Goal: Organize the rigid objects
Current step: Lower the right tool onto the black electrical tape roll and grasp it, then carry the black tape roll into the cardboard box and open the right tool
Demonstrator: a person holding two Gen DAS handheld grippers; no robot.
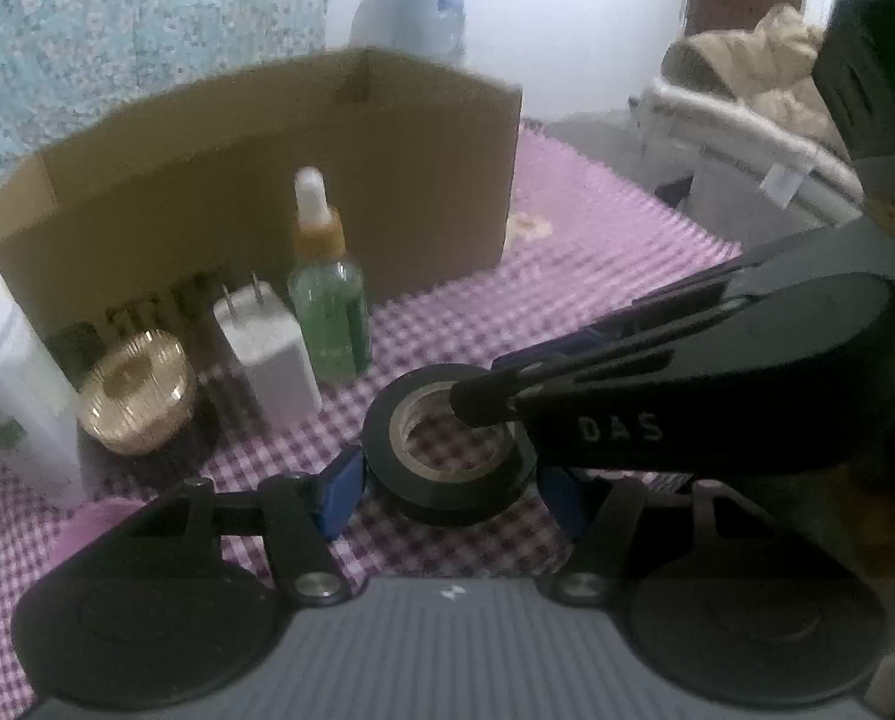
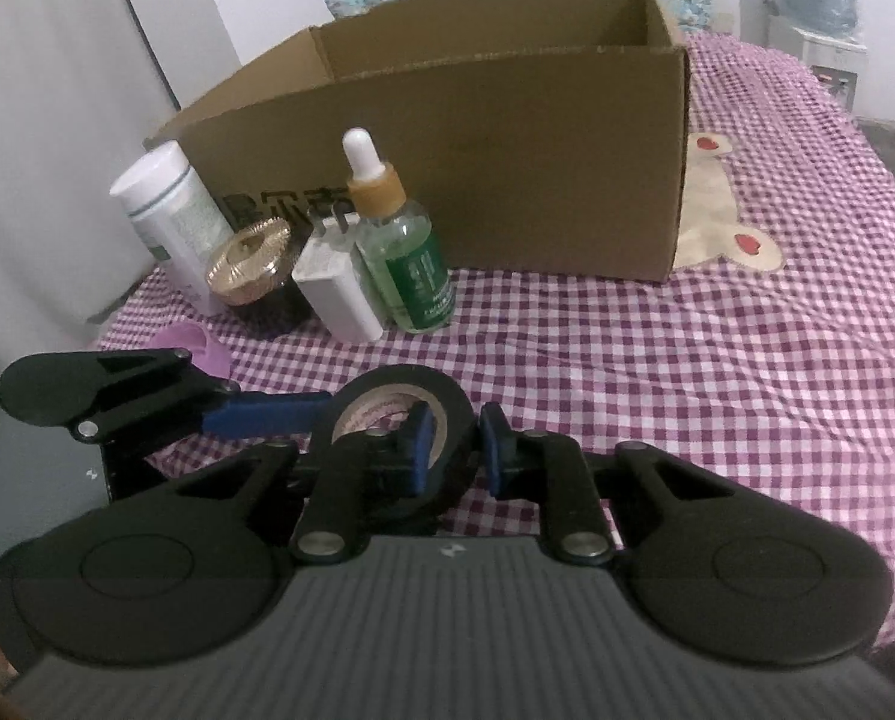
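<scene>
Seen from the left wrist, the roll of black tape point(image 1: 447, 444) sits between the blue pads point(image 1: 342, 495) of the left gripper point(image 1: 453, 498). The left pad touches the roll's outer wall; the right pad is half hidden behind the roll and the other tool, so whether it presses is hard to tell. The right gripper point(image 1: 483, 405) reaches in from the right with one black finger inside the roll's core. Behind, blurred, stand a white bottle point(image 1: 9, 372), a gold-lidded jar point(image 1: 138, 399), a white plug adapter point(image 1: 267, 348) and a green dropper bottle point(image 1: 327, 294), all close together in front of an open cardboard box point(image 1: 237, 180) on the purple checked cloth point(image 1: 567, 300). Beyond the cloth a water dispenser bottle and a heap of pale clothing are soft and hard to read.

From the right wrist, things are sharper. The right gripper point(image 2: 453, 450) is clamped narrow on the wall of the tape roll point(image 2: 399, 414), one pad inside the core, one outside. The left gripper point(image 2: 267, 414) comes in from the left, its one visible blue finger laid against the roll's outer edge; its other finger is hidden. This view alone shows the box's point(image 2: 447, 150) bare inner walls, its floor hidden, the label on the green dropper bottle point(image 2: 405, 252), a bear appliqué on the cloth point(image 2: 687, 390), and a purple object point(image 2: 198, 348) partly covered by the left tool.
</scene>
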